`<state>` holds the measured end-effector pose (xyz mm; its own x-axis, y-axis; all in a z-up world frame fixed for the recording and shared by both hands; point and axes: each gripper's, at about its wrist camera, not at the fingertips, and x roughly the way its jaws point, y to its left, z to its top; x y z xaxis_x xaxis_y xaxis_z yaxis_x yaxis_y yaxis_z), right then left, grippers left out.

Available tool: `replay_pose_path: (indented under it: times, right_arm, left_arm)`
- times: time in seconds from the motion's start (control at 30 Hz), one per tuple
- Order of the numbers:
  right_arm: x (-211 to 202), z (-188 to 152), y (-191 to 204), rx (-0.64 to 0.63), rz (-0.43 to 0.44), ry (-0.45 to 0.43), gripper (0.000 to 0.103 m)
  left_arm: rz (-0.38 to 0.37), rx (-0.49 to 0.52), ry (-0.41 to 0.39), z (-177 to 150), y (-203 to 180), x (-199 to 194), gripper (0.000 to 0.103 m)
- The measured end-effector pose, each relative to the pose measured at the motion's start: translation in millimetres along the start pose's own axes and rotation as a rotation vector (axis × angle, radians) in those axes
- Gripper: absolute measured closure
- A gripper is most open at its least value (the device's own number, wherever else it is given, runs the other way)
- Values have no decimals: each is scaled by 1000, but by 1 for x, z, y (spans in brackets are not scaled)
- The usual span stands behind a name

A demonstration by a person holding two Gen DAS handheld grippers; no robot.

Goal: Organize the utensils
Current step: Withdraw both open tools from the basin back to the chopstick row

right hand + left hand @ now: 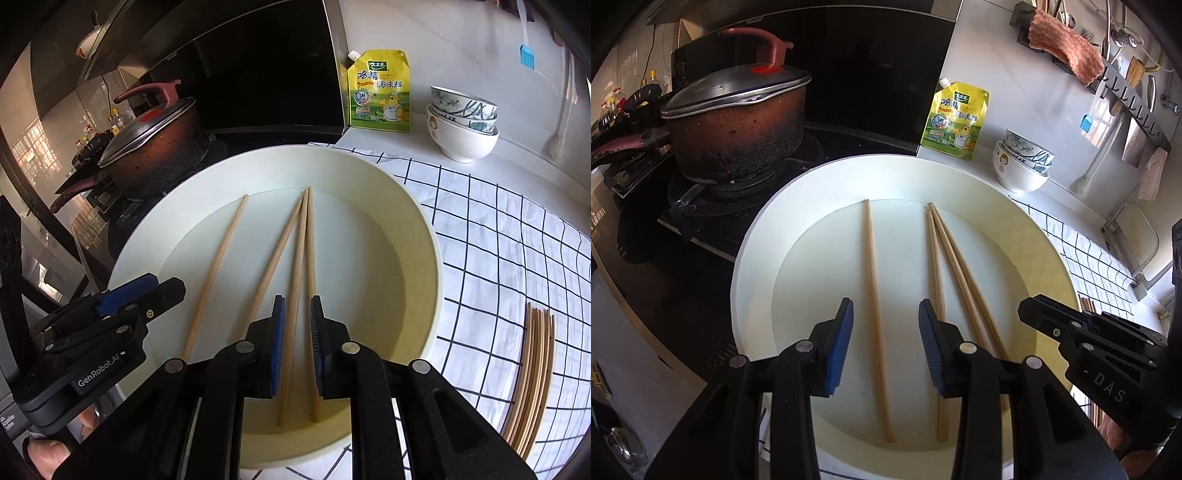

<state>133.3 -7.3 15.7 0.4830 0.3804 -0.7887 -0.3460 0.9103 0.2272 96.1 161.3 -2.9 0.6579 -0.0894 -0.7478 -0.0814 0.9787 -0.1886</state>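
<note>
A wide white plate [757,258] [421,236] holds several wooden chopsticks. My left gripper [886,302] hovers over its near side, open, with a single chopstick [873,280] lying on the plate under the gap between the blue pads. Three more chopsticks [955,258] lie to its right. My right gripper [298,297] stands only slightly open; one chopstick [301,240] runs through the narrow gap, and the pads do not press on it. Each gripper shows from the side in the other's view: the right gripper [1045,317], the left gripper [147,291].
A scorched pot with a lid [735,122] sits on the stove at the left. A yellow seasoning pouch [956,122] and stacked bowls [1023,162] stand behind the plate. A checked cloth [498,240] at the right carries a bundle of chopsticks [532,376]. A wall rack [1126,96] hangs at the far right.
</note>
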Motion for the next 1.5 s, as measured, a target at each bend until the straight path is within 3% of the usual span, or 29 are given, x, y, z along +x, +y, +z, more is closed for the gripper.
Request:
replay_pose_path:
  times: [0.33, 0.7, 1.0, 1.5]
  right_arm:
    - [-33, -17, -7, 15, 0, -55, 90]
    - [-76, -49, -36, 68, -25, -107, 86]
    - [-110, -80, -79, 114, -86, -134, 82]
    - [-146, -145, -178, 238, -246, -90, 79]
  left_arm:
    - [-1, 21, -22, -11, -17, -22, 65]
    - [-40, 67, -28, -32, -58, -44, 55]
    - [-84, 128, -22, -50, -103, -52, 50]
    - [-213, 230, 32, -86, -192, -41, 46]
